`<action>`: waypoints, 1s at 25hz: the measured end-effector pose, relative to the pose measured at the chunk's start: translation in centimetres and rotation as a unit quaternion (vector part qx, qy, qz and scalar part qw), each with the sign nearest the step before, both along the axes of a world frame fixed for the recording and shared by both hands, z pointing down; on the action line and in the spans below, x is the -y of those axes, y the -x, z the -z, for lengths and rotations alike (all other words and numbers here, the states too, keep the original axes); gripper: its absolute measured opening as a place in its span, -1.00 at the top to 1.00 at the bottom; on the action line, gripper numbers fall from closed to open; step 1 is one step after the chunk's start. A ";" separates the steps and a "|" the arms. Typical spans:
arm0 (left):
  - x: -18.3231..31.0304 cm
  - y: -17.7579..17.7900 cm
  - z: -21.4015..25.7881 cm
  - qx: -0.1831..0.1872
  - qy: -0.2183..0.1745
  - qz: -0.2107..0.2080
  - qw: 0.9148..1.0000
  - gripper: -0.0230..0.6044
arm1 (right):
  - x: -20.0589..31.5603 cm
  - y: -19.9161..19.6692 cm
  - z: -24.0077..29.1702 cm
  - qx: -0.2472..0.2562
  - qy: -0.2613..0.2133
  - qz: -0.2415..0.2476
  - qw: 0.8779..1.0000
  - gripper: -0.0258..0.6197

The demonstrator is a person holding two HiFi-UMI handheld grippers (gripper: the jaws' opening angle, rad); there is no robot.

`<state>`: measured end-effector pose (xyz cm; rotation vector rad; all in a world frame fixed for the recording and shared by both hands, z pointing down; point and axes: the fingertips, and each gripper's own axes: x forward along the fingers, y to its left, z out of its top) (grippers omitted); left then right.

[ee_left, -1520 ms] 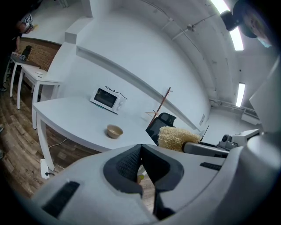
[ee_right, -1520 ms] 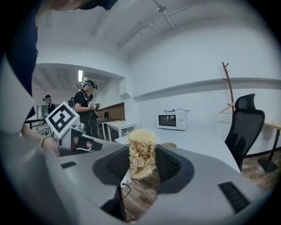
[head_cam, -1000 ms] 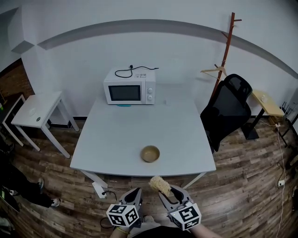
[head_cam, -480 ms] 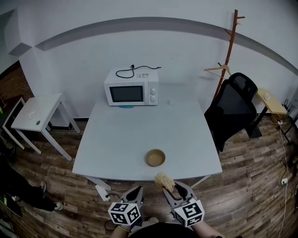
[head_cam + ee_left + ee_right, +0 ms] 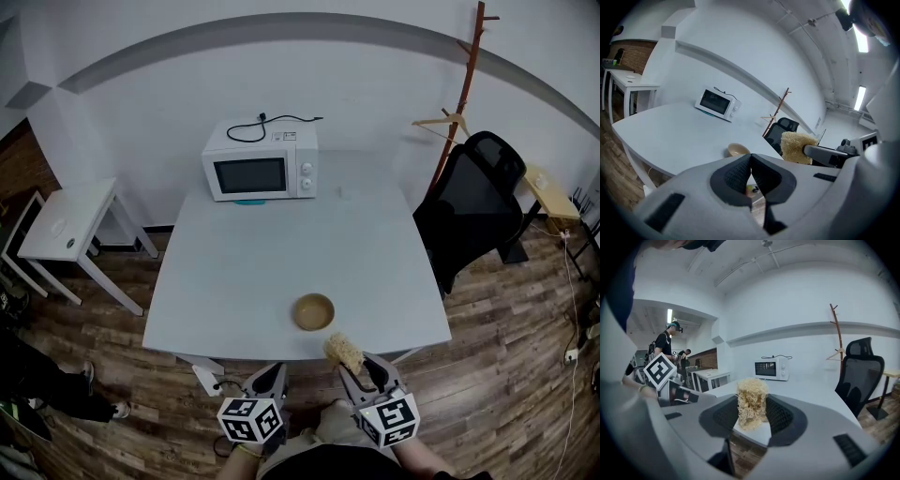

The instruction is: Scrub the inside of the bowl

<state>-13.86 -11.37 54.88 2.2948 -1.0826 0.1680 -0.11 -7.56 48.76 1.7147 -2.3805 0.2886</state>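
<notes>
Scrubber (image 5: 343,351) pinched in right tool (image 5: 355,367), end protruding to reach into bowl (image 5: 313,311) at counter (image 5: 234,262) near side; left tool (image 5: 272,374) pressed together (empty, spare for steadying).

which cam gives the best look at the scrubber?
Right gripper view: the scrubber sits centre frame, close up, pinched between the right gripper's jaws, fibres clear. Head view shows it small, just short of the bowl. Left gripper view shows it side-on, sticking out past those jaws.
</notes>
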 end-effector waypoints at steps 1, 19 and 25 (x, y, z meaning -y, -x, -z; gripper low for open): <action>0.3 -0.1 -0.2 0.000 0.003 0.002 1.000 0.87 | 0.2 -0.3 -0.1 0.001 0.002 -0.001 1.000 0.41; 6.9 -3.2 -3.4 0.028 0.051 0.040 0.998 0.86 | 9.5 -2.4 -1.6 0.000 0.021 0.068 0.997 0.41; 8.6 -4.7 -4.7 0.037 0.068 0.054 0.995 0.86 | 11.8 -2.7 -1.8 0.000 0.022 0.102 0.995 0.41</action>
